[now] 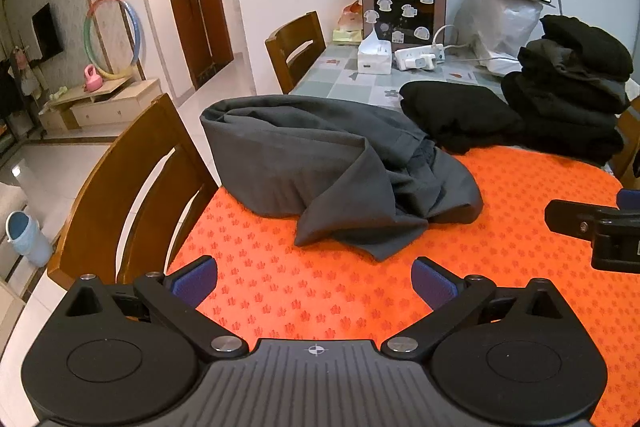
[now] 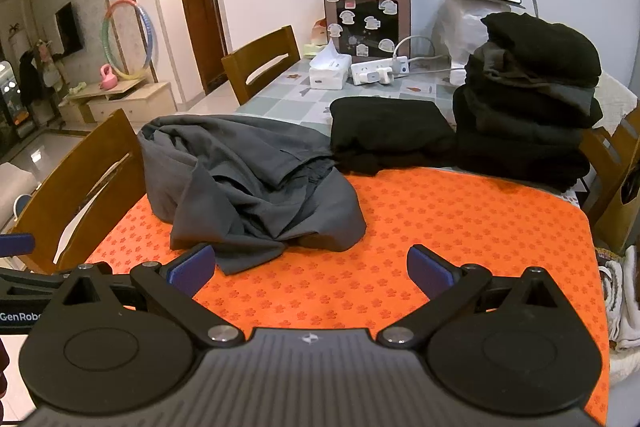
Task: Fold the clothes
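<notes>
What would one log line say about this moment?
stage: before first grasp | left hand-held gripper: open, empty | right hand-held gripper: open, empty | crumpled grey fabric garment: unfolded on orange patterned mat

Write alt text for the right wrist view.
A crumpled grey garment lies unfolded on an orange mat, just beyond the open, empty right gripper. Behind it sit a folded black garment and a tall stack of dark folded clothes.

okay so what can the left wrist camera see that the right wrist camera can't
Only the left wrist view shows the pale bin on the floor by the near chair, and the right gripper's finger at its edge. Only the right wrist view shows white cloth hanging off the table's right side. Both show the crumpled grey garment on the orange mat, the folded black pile, and open jaws holding nothing.
</notes>
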Available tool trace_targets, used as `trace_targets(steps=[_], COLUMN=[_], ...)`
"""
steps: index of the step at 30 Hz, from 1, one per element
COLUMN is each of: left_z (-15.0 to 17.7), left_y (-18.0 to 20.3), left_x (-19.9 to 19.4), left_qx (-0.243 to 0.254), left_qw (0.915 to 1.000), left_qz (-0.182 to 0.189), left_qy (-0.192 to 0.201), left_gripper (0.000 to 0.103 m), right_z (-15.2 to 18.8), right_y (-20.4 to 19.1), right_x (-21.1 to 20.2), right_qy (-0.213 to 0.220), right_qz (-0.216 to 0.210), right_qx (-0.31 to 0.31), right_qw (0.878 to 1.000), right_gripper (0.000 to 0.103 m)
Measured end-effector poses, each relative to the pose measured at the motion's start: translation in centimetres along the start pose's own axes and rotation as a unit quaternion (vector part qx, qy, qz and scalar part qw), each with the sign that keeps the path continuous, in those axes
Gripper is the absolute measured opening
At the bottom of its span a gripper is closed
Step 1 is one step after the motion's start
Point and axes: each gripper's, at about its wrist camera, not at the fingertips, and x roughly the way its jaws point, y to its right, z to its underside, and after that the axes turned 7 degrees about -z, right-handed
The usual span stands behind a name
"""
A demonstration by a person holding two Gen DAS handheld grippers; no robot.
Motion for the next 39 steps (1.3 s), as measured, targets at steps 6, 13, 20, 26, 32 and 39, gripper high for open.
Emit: trace_targets(steps=[6,13,20,26,32,39], left_z=[0.3,0.6,0.5,0.6,0.7,0.8], left_y=[-0.2,-0.2,-0.2,-0.1,0.1,0.0], left_x=[-0.1,-0.1,-0.4,-0.6,-0.5,-0.3], left_qx=[-0.004,-0.009,-0.007,-0.006,-0.004,-0.008], left_qw=[0.9998,0.9996,0.9997,0.9997,0.9994,0.9992], left_qz=[0.014,0.016,0.011,0.015,0.022,0.024], left_qy=[-0.01,-0.022,-0.02,-0.02,-0.026,-0.032], left_gripper=[0.103,0.103,0.103,0.103,0.103,0.103], right_z=[0.2,0.2,0.1,0.2,0.2,0.2], right_y=[-0.2,-0.7,-0.6,-0.6,-0.5,-0.3], right_x=[-0.2,-0.3,-0.5,-0.6,-0.7,-0.7], right_qy=[0.004,0.005,0.005,0.008,0.008,0.008], right_qz=[0.003,-0.001,-0.003,-0.001,0.0,0.001], right_qx=[-0.003,-0.004,-0.005,-0.004,-0.001,0.001], right_qw=[1.0,1.0,1.0,1.0,1.0,1.0], right_gripper=[0.103,0.103,0.103,0.103,0.103,0.103])
